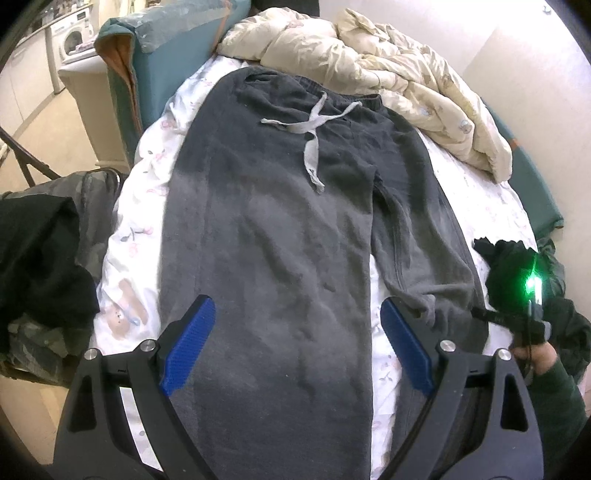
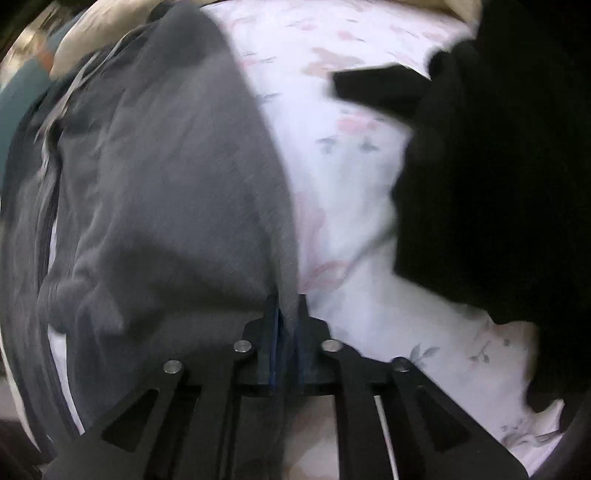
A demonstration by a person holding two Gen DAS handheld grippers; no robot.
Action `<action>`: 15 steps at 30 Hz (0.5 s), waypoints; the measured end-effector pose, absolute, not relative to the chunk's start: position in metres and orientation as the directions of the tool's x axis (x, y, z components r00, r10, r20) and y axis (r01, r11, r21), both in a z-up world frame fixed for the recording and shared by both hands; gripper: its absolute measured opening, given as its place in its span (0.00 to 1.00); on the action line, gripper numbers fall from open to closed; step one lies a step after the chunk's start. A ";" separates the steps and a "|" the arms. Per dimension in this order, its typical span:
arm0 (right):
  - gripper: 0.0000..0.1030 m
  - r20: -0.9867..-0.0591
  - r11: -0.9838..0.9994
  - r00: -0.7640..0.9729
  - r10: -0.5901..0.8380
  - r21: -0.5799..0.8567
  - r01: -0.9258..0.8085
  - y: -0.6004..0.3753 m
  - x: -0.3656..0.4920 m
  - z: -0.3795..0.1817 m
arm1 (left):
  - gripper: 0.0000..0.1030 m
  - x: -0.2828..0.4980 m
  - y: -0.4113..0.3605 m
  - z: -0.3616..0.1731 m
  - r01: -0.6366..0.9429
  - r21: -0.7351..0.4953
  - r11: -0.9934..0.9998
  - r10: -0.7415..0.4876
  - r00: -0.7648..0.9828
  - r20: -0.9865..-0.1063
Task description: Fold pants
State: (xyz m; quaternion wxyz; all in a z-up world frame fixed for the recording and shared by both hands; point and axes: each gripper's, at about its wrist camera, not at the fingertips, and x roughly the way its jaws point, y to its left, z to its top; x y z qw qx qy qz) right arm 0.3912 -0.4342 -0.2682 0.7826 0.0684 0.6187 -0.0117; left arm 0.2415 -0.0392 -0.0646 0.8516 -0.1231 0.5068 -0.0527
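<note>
Dark grey sweatpants (image 1: 266, 221) lie flat on the bed, with the waistband and a pale drawstring (image 1: 314, 125) at the far end and both legs running toward me. My left gripper (image 1: 297, 301) hovers open over the nearer leg, its blue pads (image 1: 192, 343) wide apart and nothing between them. In the right wrist view, my right gripper (image 2: 287, 306) is shut on the outer edge of the other leg of the pants (image 2: 166, 184), the grey fabric pinched between its pads. The left wrist view shows its housing (image 1: 533, 291) with a green light at the right of the bed, held by a person's hand (image 1: 535, 358).
A white flowered sheet (image 1: 129, 229) covers the bed, and a rumpled cream duvet (image 1: 369, 55) is at the far end. Dark clothes are piled at the left (image 1: 37, 258). A black garment (image 2: 498, 166) lies right of the held leg. A washing machine (image 1: 72, 35) stands far left.
</note>
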 end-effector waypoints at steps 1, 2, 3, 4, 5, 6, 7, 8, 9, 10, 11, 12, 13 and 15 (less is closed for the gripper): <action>0.25 -0.973 0.990 0.218 0.076 0.100 0.100 -0.431 0.388 -0.262 | 0.87 0.241 -0.036 -0.064 -0.045 -0.262 0.964 -0.208 0.486 -0.849; 0.44 -0.969 0.985 0.222 0.108 0.134 0.106 -0.429 0.382 -0.254 | 0.87 0.241 -0.034 -0.064 -0.054 -0.261 0.964 -0.202 0.490 -0.848; 0.52 -0.962 0.978 0.239 0.135 0.168 0.124 -0.426 0.372 -0.244 | 0.87 0.240 -0.032 -0.063 -0.064 -0.260 0.963 -0.196 0.494 -0.847; 0.58 -0.960 0.974 0.245 0.139 0.177 0.138 -0.422 0.358 -0.233 | 0.87 0.239 -0.031 -0.062 -0.069 -0.263 0.962 -0.196 0.495 -0.847; 0.58 -0.960 0.972 0.228 0.163 0.196 0.128 -0.414 0.344 -0.227 | 0.87 0.238 -0.030 -0.061 -0.068 -0.270 0.960 -0.203 0.495 -0.845; 0.58 -0.960 0.969 0.201 0.192 0.218 0.113 -0.397 0.333 -0.225 | 0.87 0.237 -0.030 -0.059 -0.065 -0.275 0.959 -0.208 0.498 -0.842; 0.58 -0.961 0.967 0.176 0.213 0.232 0.100 -0.389 0.318 -0.221 | 0.87 0.234 -0.031 -0.057 -0.061 -0.275 0.959 -0.208 0.505 -0.838; 0.58 -0.962 0.966 0.158 0.225 0.241 0.092 -0.381 0.301 -0.217 | 0.87 0.230 -0.034 -0.055 -0.052 -0.277 0.959 -0.214 0.504 -0.837; 0.58 -0.963 0.967 0.144 0.227 0.241 0.088 -0.378 0.282 -0.212 | 0.87 0.226 -0.039 -0.056 -0.036 -0.289 0.957 -0.236 0.485 -0.842; 0.58 -0.967 0.969 0.128 0.218 0.230 0.085 -0.373 0.266 -0.210 | 0.87 0.222 -0.044 -0.059 -0.021 -0.306 0.952 -0.262 0.463 -0.847; 0.58 -0.971 0.972 0.125 0.205 0.217 0.086 -0.365 0.254 -0.210 | 0.86 0.216 -0.052 -0.062 -0.002 -0.329 0.944 -0.297 0.428 -0.854; 0.58 -0.974 0.976 0.119 0.191 0.201 0.084 -0.364 0.242 -0.210 | 0.87 0.208 -0.062 -0.067 0.015 -0.350 0.937 -0.327 0.391 -0.860; 0.58 -0.981 0.981 0.102 0.166 0.175 0.086 -0.367 0.231 -0.211 | 0.87 0.193 -0.078 -0.074 0.043 -0.360 0.932 -0.352 0.348 -0.869; 0.58 -0.988 0.980 0.052 0.143 0.149 0.130 -0.375 0.221 -0.219 | 0.85 0.168 -0.107 -0.085 0.098 -0.349 0.932 -0.362 0.290 -0.886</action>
